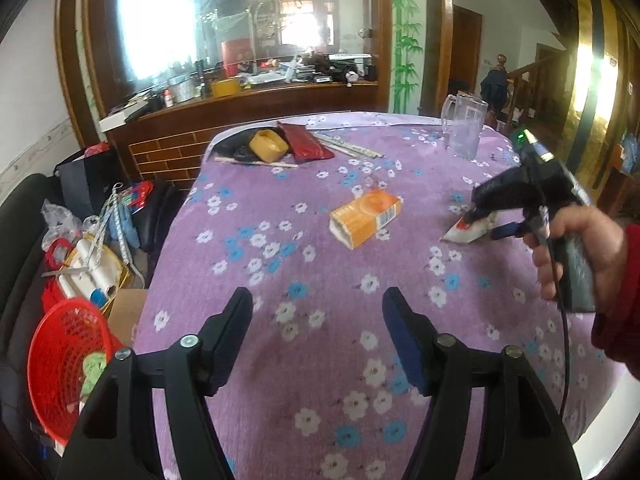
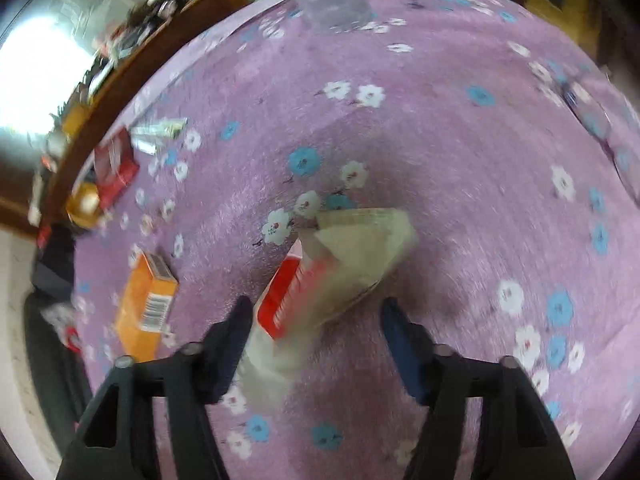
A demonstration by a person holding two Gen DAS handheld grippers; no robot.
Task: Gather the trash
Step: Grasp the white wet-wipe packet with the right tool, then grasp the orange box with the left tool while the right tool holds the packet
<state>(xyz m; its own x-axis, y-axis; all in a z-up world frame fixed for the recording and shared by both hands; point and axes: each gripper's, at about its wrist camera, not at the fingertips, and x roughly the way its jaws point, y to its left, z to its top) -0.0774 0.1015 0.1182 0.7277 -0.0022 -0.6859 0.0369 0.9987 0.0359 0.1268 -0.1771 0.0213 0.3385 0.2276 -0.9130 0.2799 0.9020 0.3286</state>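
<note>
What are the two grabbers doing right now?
Left gripper: open, holding nothing.
Right gripper: open, fingers on either side of the white and red wrapper, not squeezing it yet.

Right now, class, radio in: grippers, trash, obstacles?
Left gripper open, empty. Right gripper open around crumpled carton, not yet gripped. Orange box waits on the table. Nothing blocking.
</note>
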